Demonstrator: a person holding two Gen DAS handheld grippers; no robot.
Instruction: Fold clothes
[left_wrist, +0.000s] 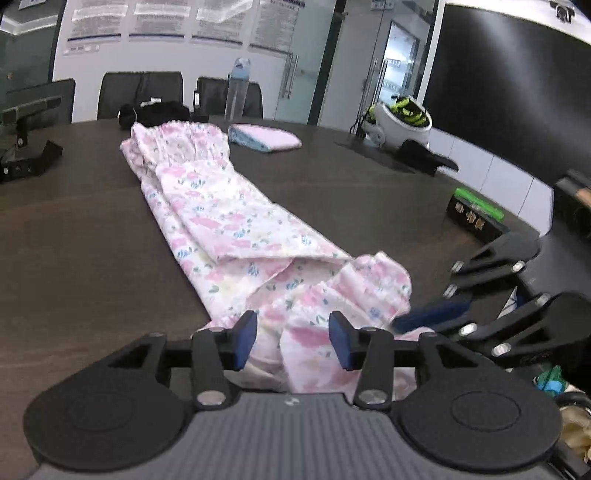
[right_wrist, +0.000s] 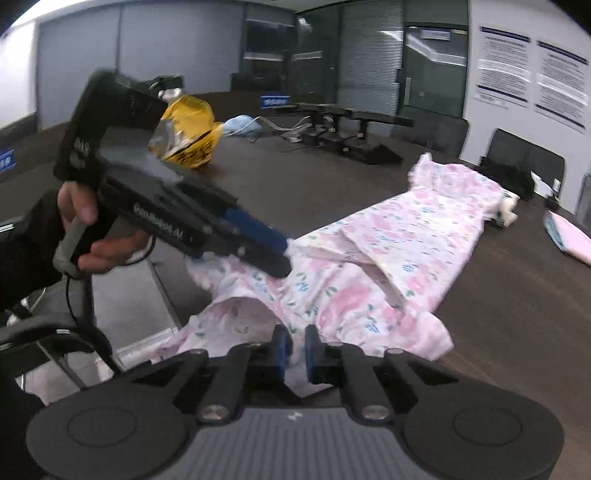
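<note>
A pink floral dress (left_wrist: 221, 218) lies lengthwise on the dark table, folded narrow, its near end bunched at the table edge. It also shows in the right wrist view (right_wrist: 402, 240). My left gripper (left_wrist: 293, 338) is open, with the bunched hem lying between its blue pads. In the right wrist view the left gripper (right_wrist: 273, 251) reaches in from the left onto the cloth. My right gripper (right_wrist: 295, 350) is shut on the dress's near edge, and it shows at the right of the left wrist view (left_wrist: 432, 314).
A folded pink and blue garment (left_wrist: 264, 137) lies at the far side. A water bottle (left_wrist: 238, 88), black bag (left_wrist: 155, 112), white pot with green items (left_wrist: 402, 120) and a dark box (left_wrist: 476, 216) stand around the table. A yellow bag (right_wrist: 192, 133) and camera stands (right_wrist: 343, 129) are across it.
</note>
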